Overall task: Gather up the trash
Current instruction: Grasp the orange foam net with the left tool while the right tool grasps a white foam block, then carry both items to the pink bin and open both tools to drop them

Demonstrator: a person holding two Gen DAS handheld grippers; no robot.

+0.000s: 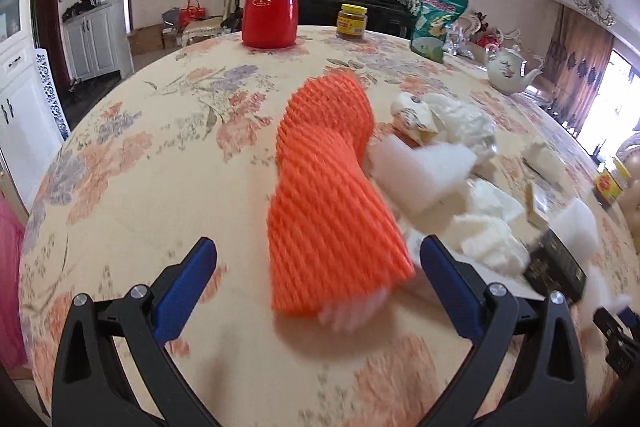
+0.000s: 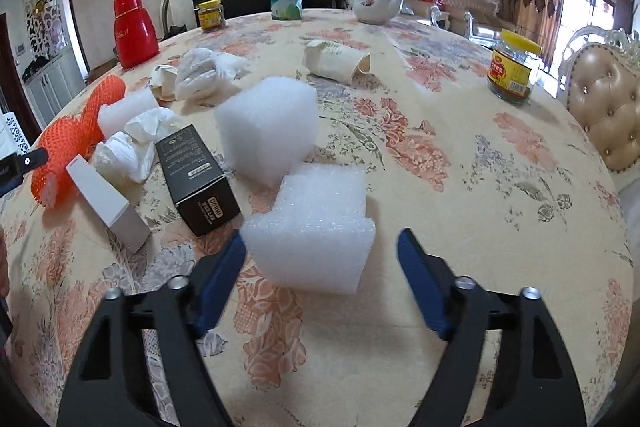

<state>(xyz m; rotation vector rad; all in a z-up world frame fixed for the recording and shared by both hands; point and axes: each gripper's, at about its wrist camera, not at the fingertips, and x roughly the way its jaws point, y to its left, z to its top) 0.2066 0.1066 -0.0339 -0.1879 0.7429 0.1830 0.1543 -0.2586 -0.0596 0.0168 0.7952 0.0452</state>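
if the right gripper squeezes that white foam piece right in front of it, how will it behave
The foam piece looks like folded bubbly sheet, so it's probably very light and will squash. The right gripper is open around it; its blocky shape shouldn't roll, though a nudge may slide it on the tablecloth.

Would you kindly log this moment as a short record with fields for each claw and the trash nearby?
left claw: open, orange foam net between its fingers
right claw: open, near white foam block ahead of it
other trash: black box, tipped paper cup, crumpled tissue
surface: floral tablecloth
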